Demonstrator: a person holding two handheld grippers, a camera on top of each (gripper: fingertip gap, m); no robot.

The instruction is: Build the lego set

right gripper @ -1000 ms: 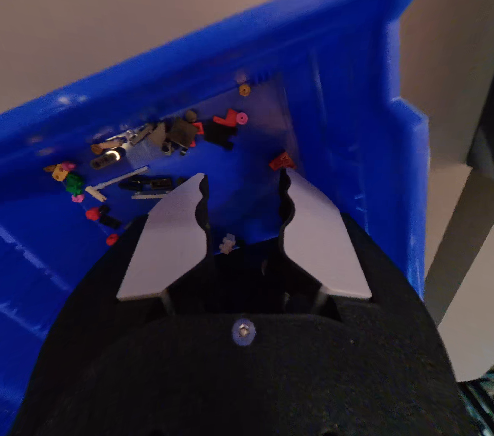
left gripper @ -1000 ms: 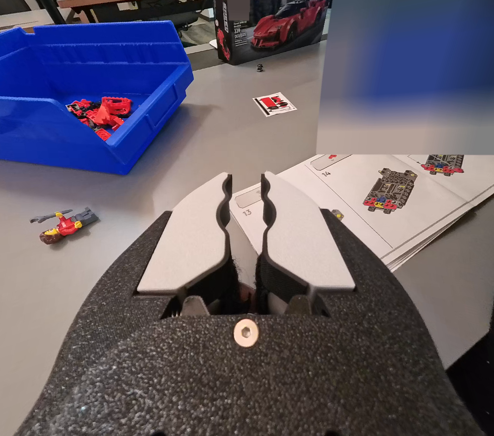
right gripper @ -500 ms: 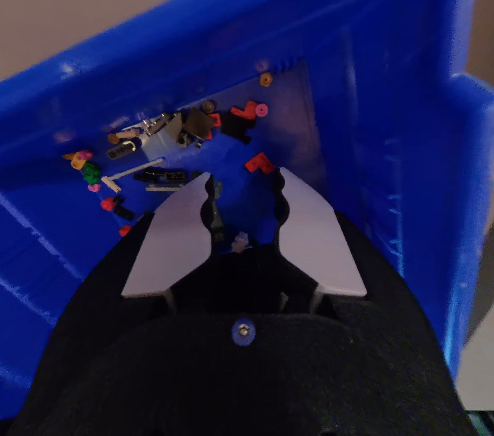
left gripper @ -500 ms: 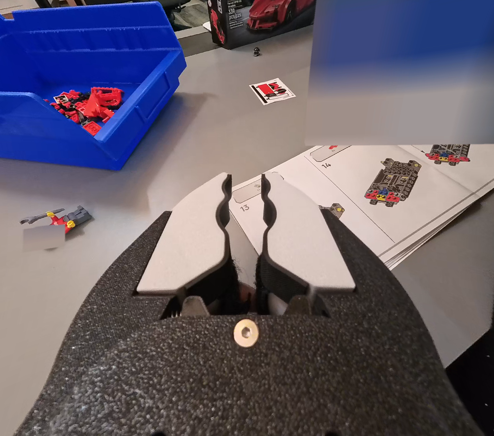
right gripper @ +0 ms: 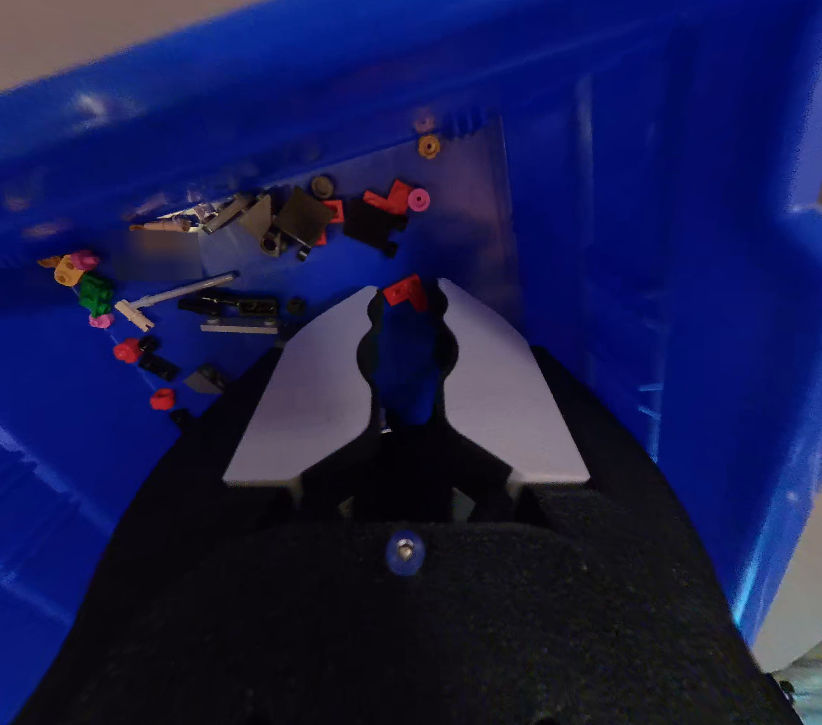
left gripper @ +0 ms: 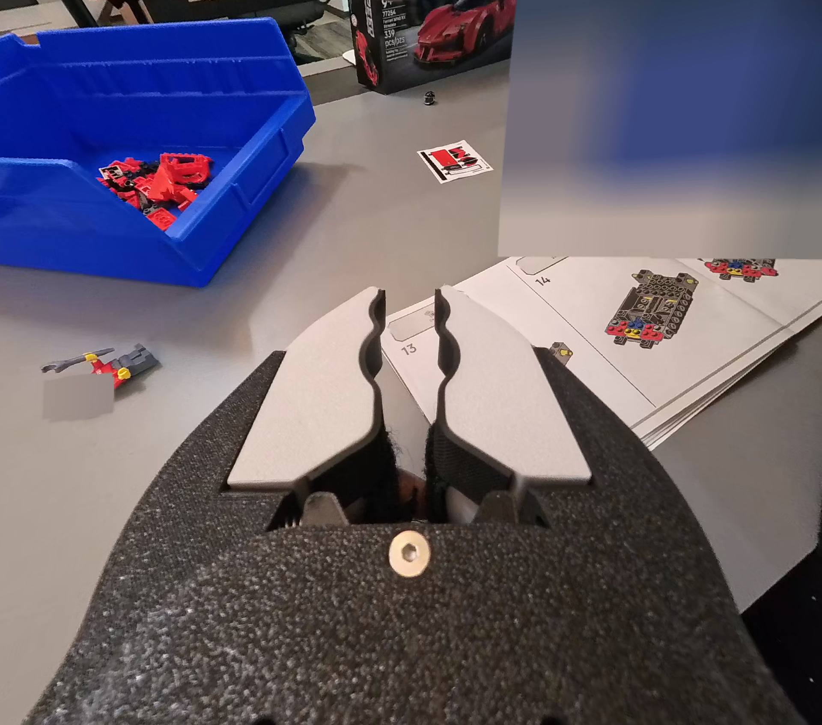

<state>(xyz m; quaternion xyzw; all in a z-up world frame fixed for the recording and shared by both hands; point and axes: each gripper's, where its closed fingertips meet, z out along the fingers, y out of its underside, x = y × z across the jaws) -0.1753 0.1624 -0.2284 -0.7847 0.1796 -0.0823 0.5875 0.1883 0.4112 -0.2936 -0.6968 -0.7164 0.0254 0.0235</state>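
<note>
While reaching into the blue small-parts bin [right gripper: 622,214] with the right gripper [right gripper: 408,289], bracketing a red corner plate [right gripper: 402,290] at the very tips, flat on the bin floor, just short of the side wall. Jaws apart, roughly plate-width, one tip on each side. No firm clamp evident, and contact too dark to call. Well clear of the black plate [right gripper: 371,223] and pink round stud [right gripper: 418,199] farther in, and of the green piece [right gripper: 95,294] off to the left. Handling guess: tiny, near weightless, rigid ABS, glossy and thin, so likely to skate on the smooth floor or flip out under an off-centre squeeze. Best taken across the two outer straight edges of the L, low on the tips, squeezed slowly and lifted straight up. Avoid pinching on the inner notch. Little breakage risk; the real risk is dropping it among the other loose parts. Left gripper [left gripper: 409,296] idle above the grey table [left gripper: 356,236], jaws a narrow gap apart, nothing between, pointing over the open instruction booklet [left gripper: 667,347]. Also on the table: blue bin of red parts [left gripper: 249,187], sticker sheet [left gripper: 454,161], set box [left gripper: 427,14], minifigure [left gripper: 111,365] lying down. No assembled chassis visible in either view, so probably early in the build.
</note>
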